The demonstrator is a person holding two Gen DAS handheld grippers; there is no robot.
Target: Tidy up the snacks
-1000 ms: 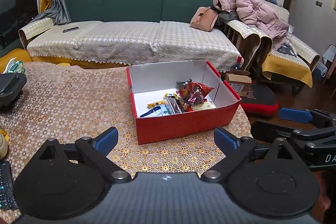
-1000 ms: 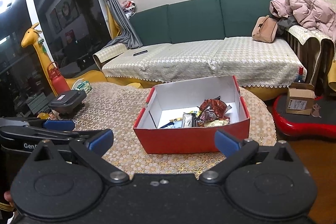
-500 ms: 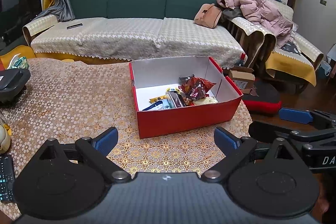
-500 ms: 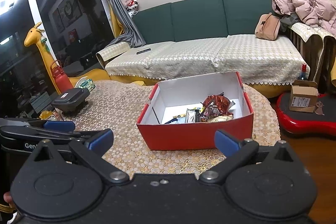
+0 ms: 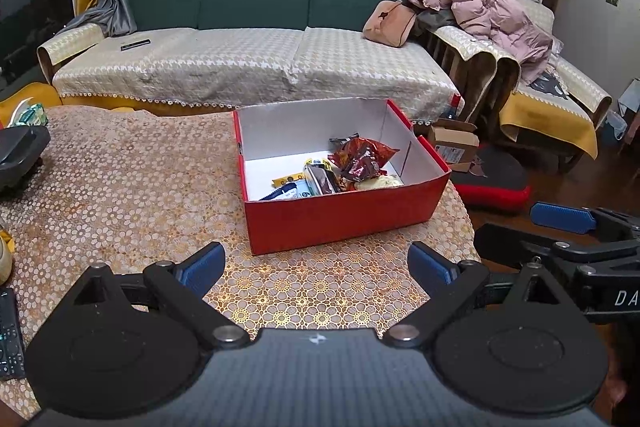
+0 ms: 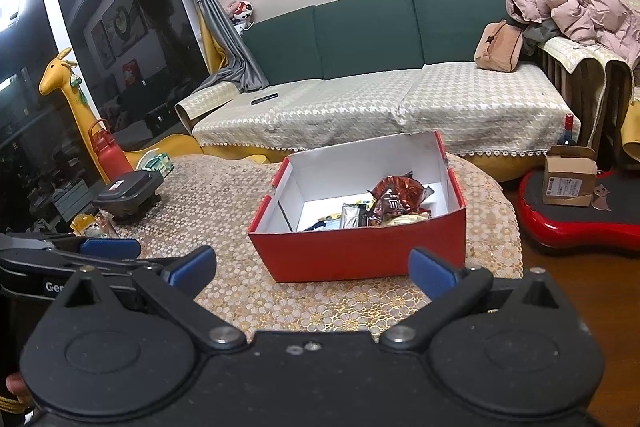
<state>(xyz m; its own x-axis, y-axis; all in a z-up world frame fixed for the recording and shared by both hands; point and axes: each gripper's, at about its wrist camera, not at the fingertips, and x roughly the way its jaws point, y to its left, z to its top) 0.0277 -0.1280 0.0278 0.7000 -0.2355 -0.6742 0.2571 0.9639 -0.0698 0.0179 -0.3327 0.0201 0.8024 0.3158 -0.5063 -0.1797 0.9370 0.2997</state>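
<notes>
A red box [image 5: 344, 217] [image 6: 360, 251] with a white inside stands on the lace-covered table [image 5: 120, 187] [image 6: 224, 195]. Several snack packets [image 5: 352, 167] [image 6: 388, 203] lie piled in its near right part, among them a brown foil bag. My left gripper [image 5: 316, 265] hovers open in front of the box, nothing between its blue pads. My right gripper [image 6: 312, 269] is open too, also short of the box and holding nothing. Each gripper shows at the edge of the other's view: the right one [image 5: 568, 223], the left one [image 6: 104, 247].
A black case [image 5: 20, 155] [image 6: 128, 193] sits at the table's left side, with a remote [image 5: 10, 339] at the near left edge. Behind the table runs a green sofa [image 5: 256, 39] [image 6: 380, 67]. A cardboard carton [image 5: 456, 147] [image 6: 568, 183] rests on a red floor pad at the right.
Both grippers have drawn back and risen a little, so the box sits slightly farther and higher in both views. Jaws stayed open. The snacks have not moved.
</notes>
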